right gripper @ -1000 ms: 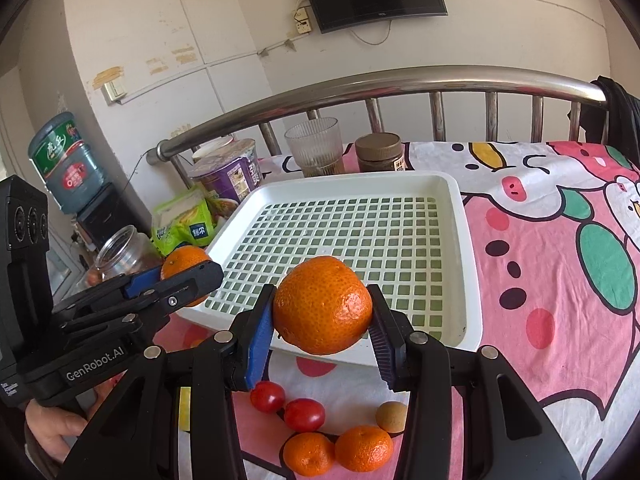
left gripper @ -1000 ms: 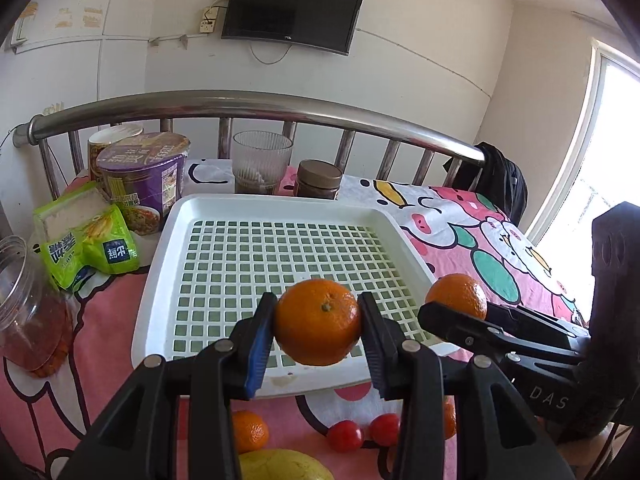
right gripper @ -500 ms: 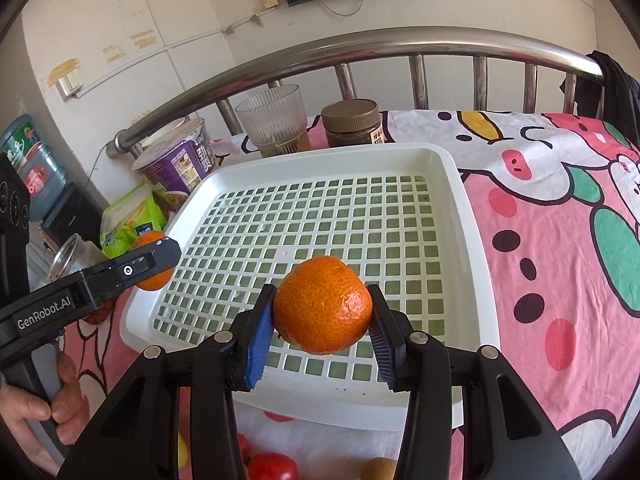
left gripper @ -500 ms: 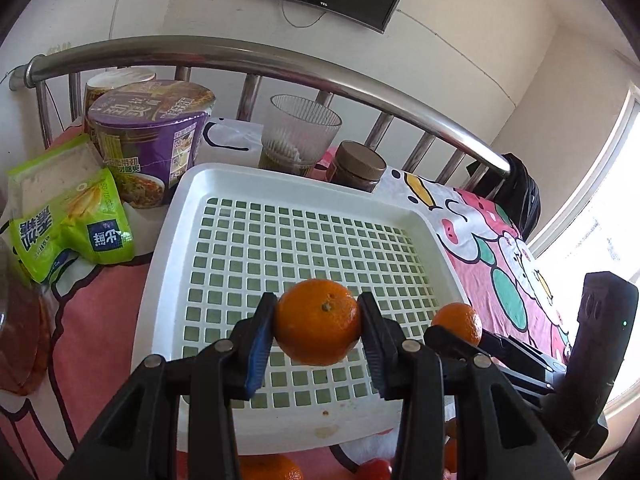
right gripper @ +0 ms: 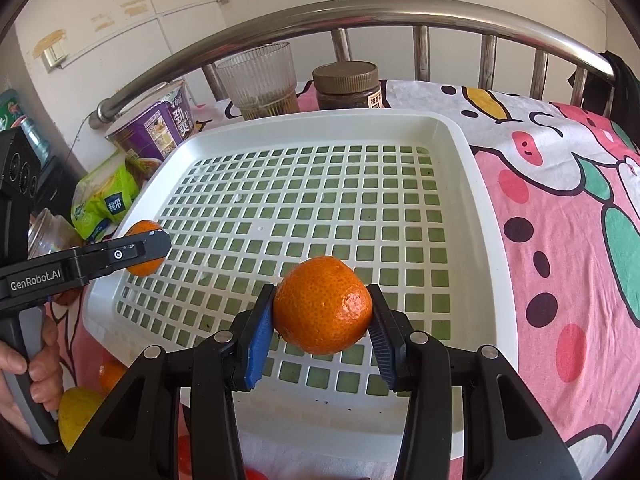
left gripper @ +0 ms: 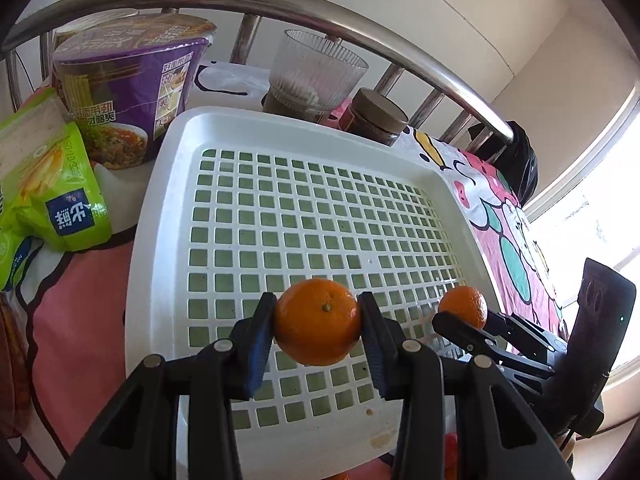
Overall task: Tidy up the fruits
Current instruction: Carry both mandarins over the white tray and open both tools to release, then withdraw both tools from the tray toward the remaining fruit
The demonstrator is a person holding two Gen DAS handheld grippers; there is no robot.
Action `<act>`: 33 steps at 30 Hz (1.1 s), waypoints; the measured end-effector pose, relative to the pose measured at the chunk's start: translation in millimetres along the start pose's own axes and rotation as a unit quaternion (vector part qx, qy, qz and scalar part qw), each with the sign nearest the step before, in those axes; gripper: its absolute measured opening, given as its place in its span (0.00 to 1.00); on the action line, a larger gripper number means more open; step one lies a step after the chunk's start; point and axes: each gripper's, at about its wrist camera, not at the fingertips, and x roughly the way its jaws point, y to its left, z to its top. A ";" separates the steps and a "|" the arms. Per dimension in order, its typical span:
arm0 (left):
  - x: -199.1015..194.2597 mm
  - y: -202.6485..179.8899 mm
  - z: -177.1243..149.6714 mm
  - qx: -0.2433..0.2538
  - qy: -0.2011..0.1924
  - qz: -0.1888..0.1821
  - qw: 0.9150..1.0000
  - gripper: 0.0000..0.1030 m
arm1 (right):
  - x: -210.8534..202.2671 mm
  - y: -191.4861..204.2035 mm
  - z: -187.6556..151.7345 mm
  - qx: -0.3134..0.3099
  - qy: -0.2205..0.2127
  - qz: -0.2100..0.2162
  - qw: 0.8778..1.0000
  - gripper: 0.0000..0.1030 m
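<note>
Two hand-held grippers, left [left gripper: 318,322] and right [right gripper: 322,306], each clamped on a tangerine — left tangerine [left gripper: 317,321], right tangerine [right gripper: 322,305] — poised over the near half of the white slotted tray [right gripper: 480,216], probably for setting down side by side.

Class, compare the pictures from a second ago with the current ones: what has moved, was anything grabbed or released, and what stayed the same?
Both hand-held grippers moved forward, from the near edge to out over the white tray. Nothing was grabbed or released: the left hand-held gripper still clamps its orange, and the right hand-held gripper its orange. The tray is still empty.
</note>
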 end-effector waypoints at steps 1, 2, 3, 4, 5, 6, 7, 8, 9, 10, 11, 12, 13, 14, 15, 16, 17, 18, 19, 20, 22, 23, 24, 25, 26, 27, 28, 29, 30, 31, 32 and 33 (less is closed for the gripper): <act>2.9 2.5 -0.6 -0.004 0.006 0.003 1.000 0.42 | -0.1 -0.1 -0.6 -0.001 -0.002 0.000 1.000 0.42; 5.6 4.9 -1.4 -0.009 0.012 -0.002 1.000 0.42 | -0.3 0.2 -0.8 -0.003 -0.001 -0.001 1.000 0.42; 6.4 5.9 -2.4 -0.012 0.012 -0.013 1.000 0.42 | -0.5 0.7 -0.7 -0.004 -0.002 -0.002 1.000 0.42; 6.3 6.2 -2.9 -0.015 0.012 -0.015 1.000 0.42 | -0.5 1.2 -1.1 -0.005 -0.002 -0.003 1.000 0.42; 5.5 6.0 -2.6 -0.016 0.012 -0.010 1.000 0.43 | -0.3 1.8 -1.4 -0.008 -0.003 -0.004 1.000 0.42; 5.5 5.4 -2.9 -0.014 0.011 -0.008 1.000 0.44 | -0.3 2.5 -1.4 -0.009 -0.004 -0.003 1.000 0.44; 5.0 5.4 -2.7 -0.015 0.011 -0.013 1.000 0.48 | -0.3 2.6 -1.2 -0.009 -0.004 0.001 1.000 0.48; 3.6 5.3 -2.5 -0.019 0.007 -0.022 1.000 0.54 | -1.2 2.0 -1.0 -0.005 -0.004 0.007 1.000 0.53; 2.0 4.8 -2.5 -0.023 0.004 -0.030 0.999 0.57 | -3.5 0.8 -0.2 0.001 -0.007 0.008 1.000 0.67; -1.8 2.5 -1.1 -0.025 0.000 -0.033 0.999 0.68 | -7.0 -0.3 0.8 0.007 -0.013 0.007 1.000 0.78; -6.5 0.1 0.2 -0.023 -0.010 -0.025 0.999 0.82 | -12.6 -1.4 2.3 0.011 -0.023 0.005 1.000 0.81; -13.7 -2.6 1.6 -0.019 -0.029 -0.011 0.999 0.86 | -19.1 -2.7 4.5 0.014 -0.033 0.005 0.999 0.82; -21.7 -5.0 2.2 -0.015 -0.049 0.002 0.999 0.90 | -25.7 -4.0 6.6 0.018 -0.041 0.005 0.999 0.82; -30.0 -6.7 3.4 -0.013 -0.065 0.009 0.998 0.92 | -32.7 -5.9 8.3 0.023 -0.049 0.007 0.999 0.83; -37.9 -7.5 4.3 -0.016 -0.077 0.009 0.997 0.92 | -40.4 -7.6 10.6 0.029 -0.059 0.008 0.998 0.84; -46.2 -7.9 5.3 -0.021 -0.089 0.005 0.996 0.93 | -48.2 -9.2 12.2 0.033 -0.069 0.009 0.997 0.86; -54.8 -9.1 5.9 -0.025 -0.100 -0.001 0.995 0.93 | -55.9 -10.5 13.6 0.036 -0.079 0.008 0.996 0.87; -63.5 -11.2 6.2 -0.026 -0.113 -0.005 0.993 0.93 | -63.8 -11.2 15.6 0.038 -0.089 0.006 0.995 0.88; -72.5 -14.5 6.3 -0.023 -0.127 -0.007 0.992 0.94 | -71.1 -11.5 17.0 0.039 -0.098 0.002 0.994 0.89; -83.3 -20.1 6.5 -0.016 -0.144 -0.004 0.989 0.95 | -79.0 -11.4 18.2 0.038 -0.108 -0.001 0.993 0.90; -102.8 -33.2 4.2 0.006 -0.176 0.008 0.984 0.97 | -95.8 -9.4 20.5 0.033 -0.129 -0.007 0.991 0.91; -112.3 -39.2 2.6 0.016 -0.192 0.013 0.981 0.99 | -105.4 -7.5 21.2 0.029 -0.141 -0.009 0.990 0.91; -121.1 -45.0 0.6 0.026 -0.206 0.017 0.978 1.00 | -115.2 -5.2 21.7 0.023 -0.152 -0.011 0.988 0.93; -129.6 -50.5 -1.9 0.035 -0.219 0.019 0.975 1.00 | -125.4 -3.1 21.8 0.017 -0.164 -0.012 0.986 0.95; -139.1 -56.4 -4.9 0.046 -0.233 0.019 0.971 1.00 | -136.2 -0.9 21.0 0.012 -0.177 -0.013 0.984 0.96; -145.3 -62.0 -7.6 0.055 -0.243 0.018 0.968 1.00 | -147.1 1.2 20.0 0.006 -0.191 -0.013 0.981 0.98; -150.4 -66.9 -10.0 0.062 -0.251 0.017 0.966 1.00 | -157.7 3.4 19.0 0.001 -0.203 -0.012 0.979 1.00; -156.6 -73.7 -12.5 0.069 -0.259 0.017 0.963 1.00 | -169.1 5.4 17.9 -0.005 -0.215 -0.010 0.977 1.00; -161.2 -78.7 -15.7 0.073 -0.265 0.018 0.961 1.00 | -180.1 7.4 15.5 -0.011 -0.227 -0.009 0.974 1.00; -165.0 -82.2 -17.7 0.075 -0.270 0.018 0.960 1.00 | -191.0 8.9 12.0 -0.015 -0.238 -0.009 0.971 1.00; -170.2 -87.5 -21.6 0.078 -0.274 0.017 0.958 1.00 | -201.0 9.8 7.5 -0.020 -0.248 -0.011 0.969 1.00; -175.3 -91.2 -26.1 0.078 -0.279 0.015 0.957 1.00 | -210.5 9.7 0.1 -0.028 -0.259 -0.012 0.965 1.00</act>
